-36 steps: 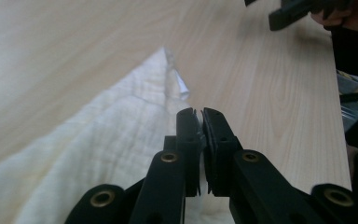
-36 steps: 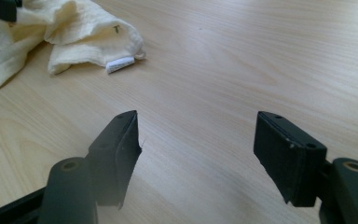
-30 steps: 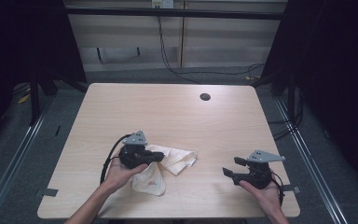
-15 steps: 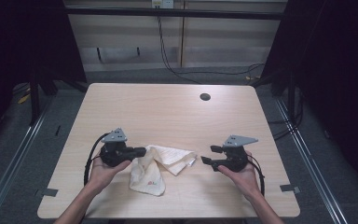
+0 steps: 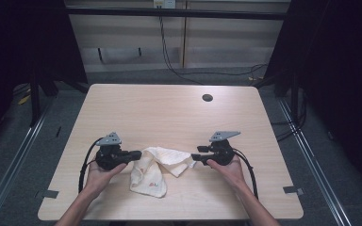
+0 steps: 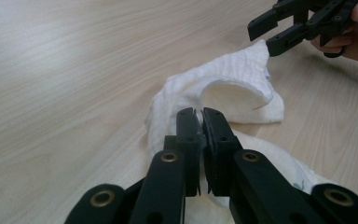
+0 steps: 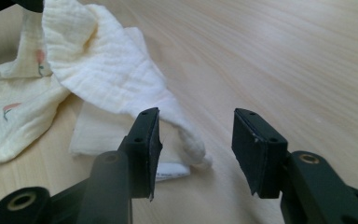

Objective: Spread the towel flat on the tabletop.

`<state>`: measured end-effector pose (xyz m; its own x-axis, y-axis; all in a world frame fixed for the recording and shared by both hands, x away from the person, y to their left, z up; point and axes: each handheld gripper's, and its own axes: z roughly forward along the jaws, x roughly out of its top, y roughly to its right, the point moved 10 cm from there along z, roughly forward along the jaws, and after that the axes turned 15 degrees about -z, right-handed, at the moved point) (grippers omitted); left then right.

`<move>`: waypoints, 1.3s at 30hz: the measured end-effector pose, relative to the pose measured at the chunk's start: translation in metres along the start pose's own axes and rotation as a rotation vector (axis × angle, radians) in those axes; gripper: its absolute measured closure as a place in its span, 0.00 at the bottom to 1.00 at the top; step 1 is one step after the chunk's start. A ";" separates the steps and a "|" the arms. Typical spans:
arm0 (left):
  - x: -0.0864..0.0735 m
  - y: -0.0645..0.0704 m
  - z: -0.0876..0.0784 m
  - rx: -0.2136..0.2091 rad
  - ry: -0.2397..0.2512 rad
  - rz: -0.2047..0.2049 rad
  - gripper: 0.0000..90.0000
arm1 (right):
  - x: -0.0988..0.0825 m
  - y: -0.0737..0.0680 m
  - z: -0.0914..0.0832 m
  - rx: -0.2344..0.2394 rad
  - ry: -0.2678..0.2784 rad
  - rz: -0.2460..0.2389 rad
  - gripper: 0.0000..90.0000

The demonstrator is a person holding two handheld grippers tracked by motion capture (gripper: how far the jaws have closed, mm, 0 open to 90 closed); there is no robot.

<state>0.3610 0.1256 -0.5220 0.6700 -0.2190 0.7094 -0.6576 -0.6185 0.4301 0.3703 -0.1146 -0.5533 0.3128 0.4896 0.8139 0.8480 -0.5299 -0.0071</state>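
Both hands have shifted leftward across the table since the earlier frames, w/ the right gripper [image 5: 194,158] travelling farther, from near the table's right edge up to the cloth's right end. Its jaws have just been closing; they stand part open now, w/ a twisted corner of the cloth [image 7: 193,149] lying between them, pads not pressing on it.

High view: light wood table [image 5: 169,113] seen from above, person's forearms entering from the bottom. Left gripper [image 5: 137,154] points right, right gripper points left, tips facing each other across a crumpled cream cloth [image 5: 158,167]. Cloth sits on the near half of the table, between the 2 grippers, one fold hanging toward the near edge; small printed marks on it.

Left gripper view: left gripper [image 6: 200,121] has jaws pinched nearly together on a thin edge of the cloth [image 6: 233,88], which arches up & away from them. Right gripper [image 6: 272,35] shows top right, tips just at the cloth's far corner.

Small dark round hole [image 5: 207,98] in the tabletop at the far side, well apart from the cloth. Cables trail from each gripper.
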 end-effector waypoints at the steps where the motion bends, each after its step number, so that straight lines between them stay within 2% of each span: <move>1: -0.001 -0.001 0.000 0.001 -0.002 -0.003 0.96 | -0.001 -0.002 0.002 0.013 0.000 -0.002 0.60; 4: -0.003 -0.005 -0.001 0.005 0.004 -0.018 0.96 | -0.006 -0.004 0.004 0.020 -0.018 -0.021 0.60; 6: -0.004 -0.006 -0.001 0.000 0.006 -0.031 0.95 | -0.008 -0.005 0.004 0.026 -0.018 -0.018 0.60; 7: -0.007 -0.009 -0.001 0.006 -0.004 -0.031 0.95 | -0.013 -0.007 0.007 0.028 -0.041 -0.028 0.62; 9: -0.009 -0.011 -0.001 -0.003 -0.010 -0.038 0.95 | -0.015 -0.007 0.009 0.027 -0.048 -0.036 0.65; 13: -0.009 -0.013 0.000 0.001 -0.007 -0.044 0.95 | -0.007 -0.004 0.007 0.018 0.010 -0.013 0.77; 16: -0.009 -0.013 -0.001 -0.006 -0.004 -0.049 0.95 | -0.005 -0.005 0.006 0.024 0.023 -0.022 0.79; 17: -0.009 -0.014 0.000 -0.008 -0.005 -0.048 0.94 | -0.002 -0.008 0.005 0.032 0.039 -0.023 0.88; 20: -0.008 -0.013 -0.002 -0.020 0.005 -0.053 0.93 | 0.002 -0.010 0.003 0.026 0.051 -0.033 0.93; 23: -0.007 -0.009 -0.004 -0.033 0.020 -0.060 0.83 | 0.007 -0.013 0.000 0.035 0.067 -0.012 0.95; 26: -0.006 -0.008 -0.005 -0.022 0.025 -0.047 0.71 | 0.009 -0.013 -0.003 0.028 0.070 -0.012 0.95; 28: -0.005 -0.008 -0.004 -0.009 0.033 -0.039 0.67 | 0.010 -0.013 -0.004 0.028 0.074 -0.009 0.95; 29: -0.004 -0.008 -0.004 -0.005 0.032 -0.038 0.67 | 0.011 -0.013 -0.005 0.027 0.076 -0.012 0.95; 31: 0.001 -0.009 -0.003 0.008 0.049 -0.011 0.78 | 0.013 -0.012 -0.007 0.025 0.082 -0.011 0.95; 35: 0.005 -0.006 -0.007 -0.012 0.062 -0.008 0.90 | 0.013 -0.012 -0.010 0.023 0.088 -0.004 0.95; 39: 0.005 -0.003 -0.014 -0.029 0.076 -0.016 0.92 | 0.015 -0.009 -0.015 0.017 0.099 -0.002 0.94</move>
<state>0.3613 0.1373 -0.5119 0.6534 -0.1509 0.7419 -0.6573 -0.5992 0.4570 0.3606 -0.1131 -0.5326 0.2676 0.4197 0.8673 0.8562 -0.5165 -0.0142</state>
